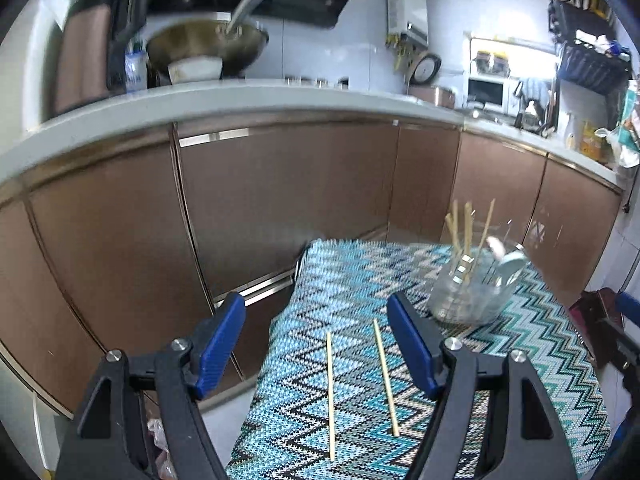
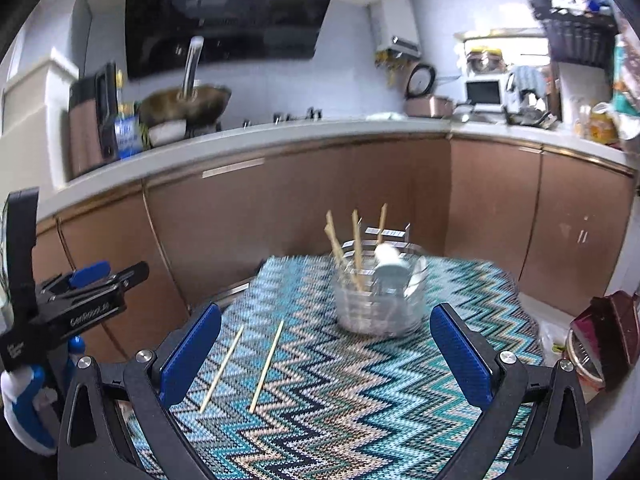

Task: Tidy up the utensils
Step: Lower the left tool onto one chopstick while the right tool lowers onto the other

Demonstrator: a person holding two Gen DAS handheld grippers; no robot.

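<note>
two loose wooden chopsticks lie side by side, apart, on a zigzag-patterned cloth covering a small table in a kitchen. further back on the cloth stands a clear glass jar already holding chopsticks and a pale spoon. the left gripper hangs above the loose pair, jaws wide and holding nothing; the right gripper is likewise spread and empty, with the jar ahead of it. risks, as a judgement: thin sticks may roll or slip from the pads, the cloth may snag, and a careless reach could tip the jar (it looks light).
</note>
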